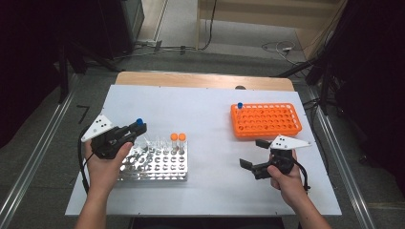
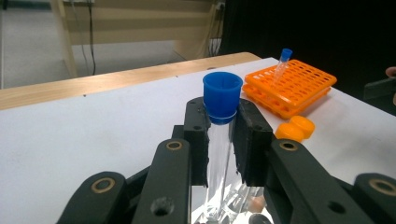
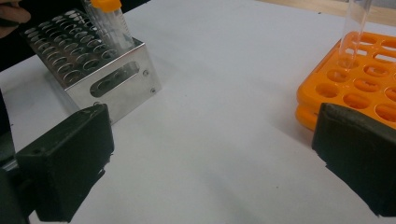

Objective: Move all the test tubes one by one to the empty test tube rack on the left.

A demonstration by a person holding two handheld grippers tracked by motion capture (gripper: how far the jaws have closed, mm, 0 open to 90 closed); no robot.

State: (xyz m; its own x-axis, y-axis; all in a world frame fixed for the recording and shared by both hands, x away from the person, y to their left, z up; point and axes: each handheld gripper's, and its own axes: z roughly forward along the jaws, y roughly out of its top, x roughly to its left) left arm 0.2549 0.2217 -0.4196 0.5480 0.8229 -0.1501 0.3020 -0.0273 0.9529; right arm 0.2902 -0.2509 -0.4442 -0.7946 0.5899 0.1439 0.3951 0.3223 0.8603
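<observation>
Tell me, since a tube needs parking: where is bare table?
Bare white table lies between the steel tube rack and the orange plastic rack, and along the far edge. Crowded around the left gripper clamping the blue-capped tube.

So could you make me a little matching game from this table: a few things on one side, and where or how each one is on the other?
Things:
1. blue-capped tube
2. orange-capped tubes
3. orange rack
4. right gripper

States:
a. open, holding nothing
b. clamped between the left gripper's jaws
c. standing in the metal rack
d. at the table's far right, with one tube in a corner hole

Pairs: 1-b, 2-c, 3-d, 4-a
</observation>
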